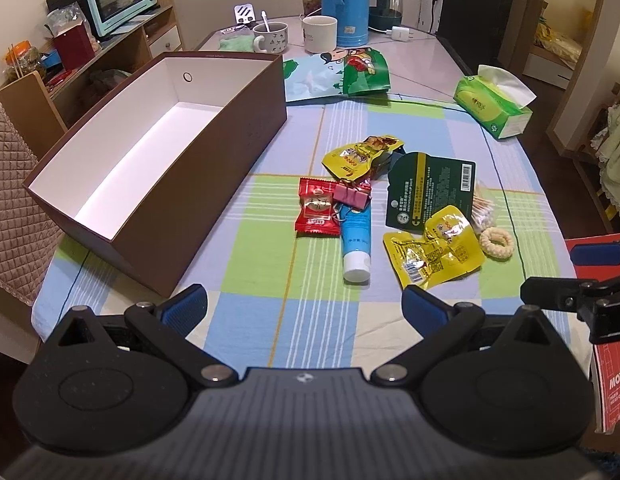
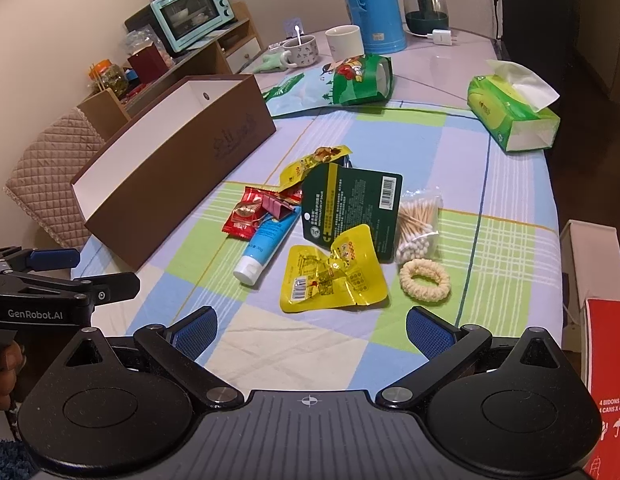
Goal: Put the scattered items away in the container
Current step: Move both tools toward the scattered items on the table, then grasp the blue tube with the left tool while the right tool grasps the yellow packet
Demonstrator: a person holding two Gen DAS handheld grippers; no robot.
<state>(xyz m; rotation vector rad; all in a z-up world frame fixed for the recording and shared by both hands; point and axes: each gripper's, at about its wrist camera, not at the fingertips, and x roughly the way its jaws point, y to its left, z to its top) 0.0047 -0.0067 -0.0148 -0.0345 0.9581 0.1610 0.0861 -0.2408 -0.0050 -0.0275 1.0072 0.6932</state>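
A brown box (image 1: pixel 246 120) with a white inside stands on the left of the checked tablecloth, with nothing in it that I can see. Right of it lie scattered items: a red candy packet (image 1: pixel 315 210), a pink binder clip (image 1: pixel 353 195), a blue tube (image 1: pixel 355 246), yellow snack packets (image 1: pixel 433 254) (image 1: pixel 359 156), a dark green card (image 1: pixel 429 192), a bag of cotton swabs (image 2: pixel 417 224) and a cream hair tie (image 2: pixel 425 280). My left gripper (image 1: pixel 304 308) hangs open near the table's front edge. My right gripper (image 2: pixel 311 332) is open too, just short of the pile.
A green tissue pack (image 1: pixel 493 108) lies at the right. Behind the pile are a green snack bag (image 1: pixel 337 74), two mugs (image 1: pixel 319 34) and a blue flask (image 1: pixel 343 0). A red carton (image 2: pixel 607 380) stands off the table's right edge. A padded chair (image 1: pixel 10 208) is at the left.
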